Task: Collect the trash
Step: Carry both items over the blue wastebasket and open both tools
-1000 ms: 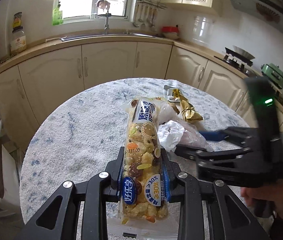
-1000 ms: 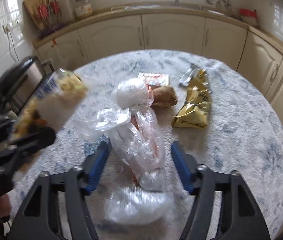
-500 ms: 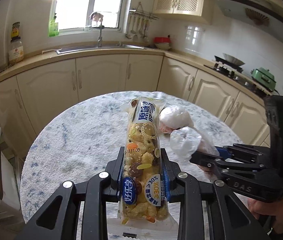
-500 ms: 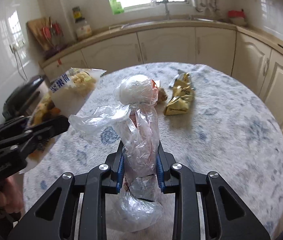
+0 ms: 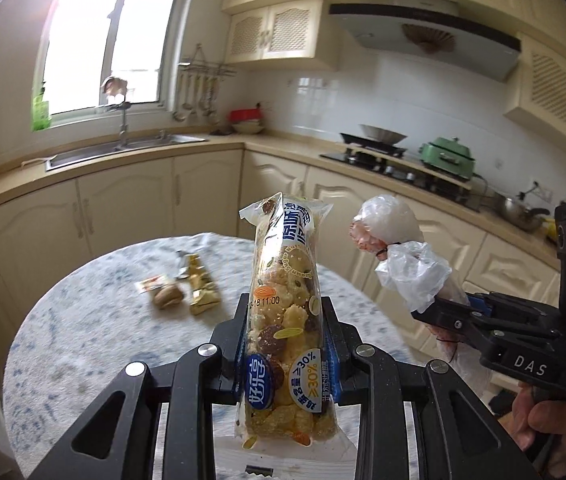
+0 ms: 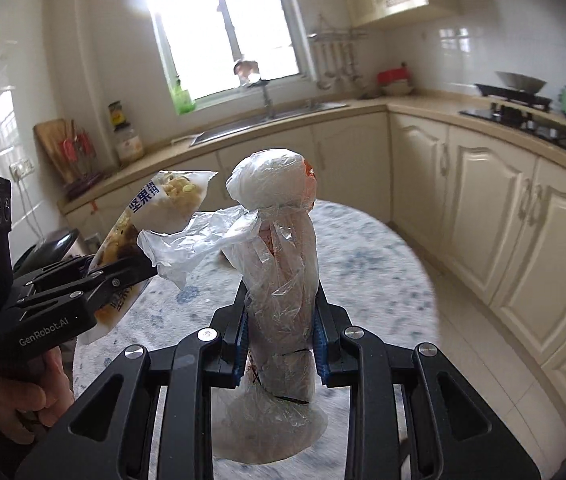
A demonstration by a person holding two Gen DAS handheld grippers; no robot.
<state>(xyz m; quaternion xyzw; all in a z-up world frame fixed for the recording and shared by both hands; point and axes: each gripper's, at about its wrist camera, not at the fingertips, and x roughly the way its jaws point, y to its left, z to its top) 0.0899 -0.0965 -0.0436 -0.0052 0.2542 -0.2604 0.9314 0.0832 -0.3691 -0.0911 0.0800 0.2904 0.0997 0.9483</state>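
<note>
My left gripper (image 5: 285, 308) is shut on a long clear snack packet (image 5: 283, 264) of nut clusters, held upright above the round marbled table (image 5: 83, 340). To its right, my right gripper (image 5: 439, 308) is shut on a crumpled clear plastic bag (image 5: 399, 236) with white and reddish scraps inside. The right wrist view shows the same bag (image 6: 275, 220) standing between the blue pads of the right gripper (image 6: 280, 304), with the left gripper (image 6: 139, 268) and its snack packet (image 6: 163, 200) at left. On the table lie a gold wrapper (image 5: 201, 288), a brown lump (image 5: 168, 296) and a small flat packet (image 5: 151, 283).
Cream cabinets and a counter curve behind the table, with a sink (image 5: 123, 152) under the window and a stove (image 5: 379, 156) to the right. A dark lidded bin (image 6: 49, 248) stands left of the table. Tiled floor (image 6: 483, 344) lies to the right.
The right gripper closed on the plastic bag and lifted it off the table. Both grippers rose and swung, so the remaining wrappers now lie farther off to the left.
</note>
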